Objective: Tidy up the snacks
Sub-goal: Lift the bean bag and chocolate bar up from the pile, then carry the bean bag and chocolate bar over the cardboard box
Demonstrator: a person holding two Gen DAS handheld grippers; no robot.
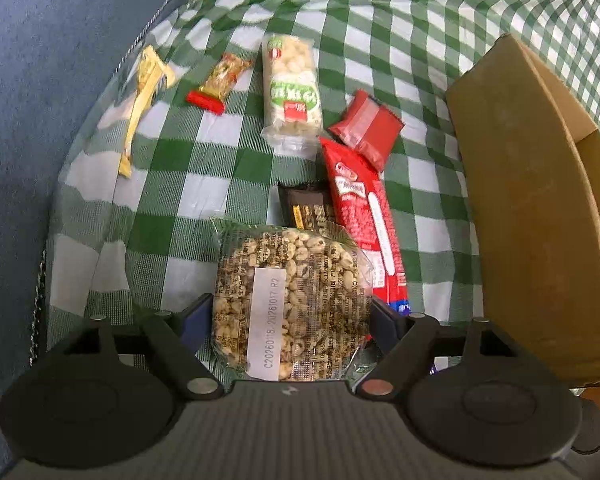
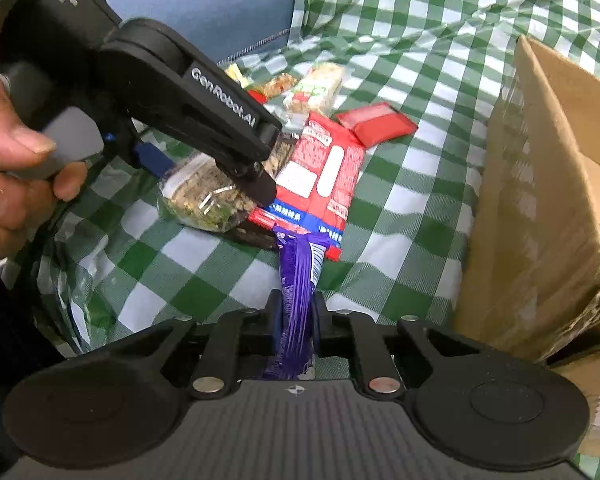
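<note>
My left gripper is shut on a clear round pack of puffed grain, just above the green checked cloth; it also shows in the right wrist view. My right gripper is shut on a purple snack bar. A long red biscuit pack lies beside a dark bar, with a small red packet beyond. A puffed rice bar, a small red-ended bar and a yellow stick pack lie farther off.
An open cardboard box stands to the right of the snacks, also in the right wrist view. A blue cushion borders the cloth on the left. The person's hand holds the left gripper.
</note>
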